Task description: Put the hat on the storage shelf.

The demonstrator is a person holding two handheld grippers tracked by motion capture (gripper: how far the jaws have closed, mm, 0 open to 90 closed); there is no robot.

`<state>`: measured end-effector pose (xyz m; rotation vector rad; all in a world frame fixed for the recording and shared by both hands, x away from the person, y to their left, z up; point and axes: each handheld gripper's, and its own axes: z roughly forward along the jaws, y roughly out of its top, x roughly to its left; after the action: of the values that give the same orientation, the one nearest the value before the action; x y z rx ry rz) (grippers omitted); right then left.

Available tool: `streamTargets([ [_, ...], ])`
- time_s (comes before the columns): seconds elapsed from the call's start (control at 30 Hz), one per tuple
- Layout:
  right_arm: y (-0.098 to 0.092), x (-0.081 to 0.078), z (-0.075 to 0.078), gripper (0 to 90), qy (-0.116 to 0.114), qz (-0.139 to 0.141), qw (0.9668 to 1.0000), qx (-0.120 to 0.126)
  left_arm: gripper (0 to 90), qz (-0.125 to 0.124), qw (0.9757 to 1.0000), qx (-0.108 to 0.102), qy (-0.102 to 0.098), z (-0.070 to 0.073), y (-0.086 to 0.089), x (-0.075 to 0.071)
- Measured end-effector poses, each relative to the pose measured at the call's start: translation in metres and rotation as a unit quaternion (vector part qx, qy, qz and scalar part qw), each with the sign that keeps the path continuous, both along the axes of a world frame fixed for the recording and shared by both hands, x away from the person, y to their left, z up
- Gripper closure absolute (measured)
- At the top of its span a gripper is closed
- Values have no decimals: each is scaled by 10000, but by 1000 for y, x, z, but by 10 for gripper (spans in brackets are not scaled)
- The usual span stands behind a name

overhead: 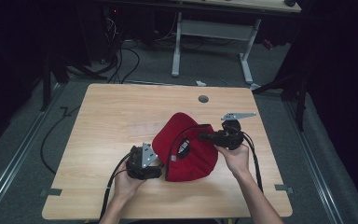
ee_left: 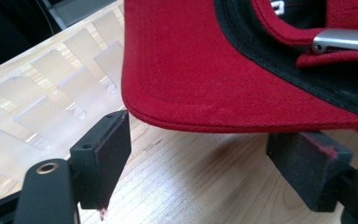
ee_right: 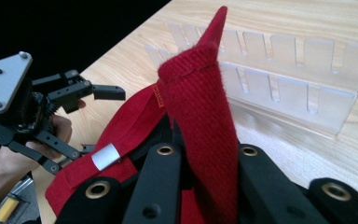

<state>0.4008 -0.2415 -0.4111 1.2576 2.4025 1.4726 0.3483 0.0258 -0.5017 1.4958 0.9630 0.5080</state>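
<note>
On the table [overhead: 107, 116], right claw [ee_right: 200, 154] pinches the red cap [overhead: 186, 149]; left claw [ee_left: 200, 158] gapes wide beside its brim.

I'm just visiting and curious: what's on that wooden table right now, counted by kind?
Red cap: 1
Clear plastic slotted rack: 1
Hand-held grippers: 2, the left gripper open beside the cap's brim, the right gripper shut on a fold of the cap's cloth
Total: 4
</note>
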Motion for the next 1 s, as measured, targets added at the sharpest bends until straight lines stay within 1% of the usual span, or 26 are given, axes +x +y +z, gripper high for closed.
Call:
streamTargets([
  [0.07, 0, 0, -1, 857, 39, -8, 10000, -16, 230, 5, 10000, 0, -35, 1, 0, -1],
  [0.13, 0, 0, -1, 856, 37, -5, 10000, -24, 234, -19, 10000, -38, -69, 2, 0, -2],
  [0.17, 1, 1, -2, 856, 64, 27, 10000, -17, 242, -60, 9999, -103, -87, 4, 0, -3],
  [0.23, 3, 0, -2, 856, 106, 65, 9999, -32, 241, -64, 9998, -115, -121, 5, -1, -3],
  [0.3, 6, 0, -3, 855, 82, 60, 9999, -115, 238, -60, 9998, -84, -144, 6, -1, -3],
  [0.43, 6, 1, -4, 855, 162, 76, 9998, -76, 248, -80, 9998, -40, -179, 8, -1, -4],
  [0.47, 6, 0, -4, 855, 199, 87, 9997, -60, 256, -82, 9998, -20, -195, 8, -1, -4],
  [0.5, 8, 0, -5, 855, 244, 203, 9995, -12, 314, -85, 9997, 19, -218, 8, -1, -4],
  [0.53, 11, 0, -6, 855, 308, 321, 9990, 59, 329, -137, 9996, -63, -224, 9, -2, -5],
  [0.57, 11, 0, -6, 855, 308, 321, 9990, 59, 329, -197, 9995, -106, -224, 10, -3, -6],
  [0.6, 15, -2, -6, 854, 280, 346, 9990, -6, 340, -212, 9994, -100, -239, 11, -5, -6],
  [0.63, 20, -3, -6, 854, 195, 308, 9992, -162, 349, -214, 9994, -42, -273, 11, -5, -7],
  [0.67, 20, -2, -6, 854, 205, 308, 9992, -121, 369, -227, 9993, 2, -299, 11, -5, -7],
  [0.7, 20, -2, -6, 854, 205, 308, 9992, -121, 369, -247, 9993, -19, -297, 11, -5, -8],
  [0.73, 20, -1, -7, 854, 267, 319, 9991, -55, 382, -248, 9993, -53, -291, 11, -4, -8],
  [0.8, 20, -3, -9, 853, 337, 343, 9988, -19, 418, -281, 9993, -122, -208, 13, -1, -7],
  [0.83, 20, -3, -10, 852, 337, 355, 9988, -27, 426, -281, 9993, -122, -208, 13, -1, -7],
  [0.9, 19, -4, -11, 851, 388, 368, 9986, 3, 456, -292, 9994, -137, -147, 15, 1, -7],
  [0.93, 19, -4, -11, 851, 388, 368, 9986, 3, 456, -307, 9994, -110, -118, 16, 1, -7],
  [1.0, 18, -3, -12, 851, 421, 385, 9984, 35, 496, -370, 9993, -95, -63, 19, 2, -8],
])
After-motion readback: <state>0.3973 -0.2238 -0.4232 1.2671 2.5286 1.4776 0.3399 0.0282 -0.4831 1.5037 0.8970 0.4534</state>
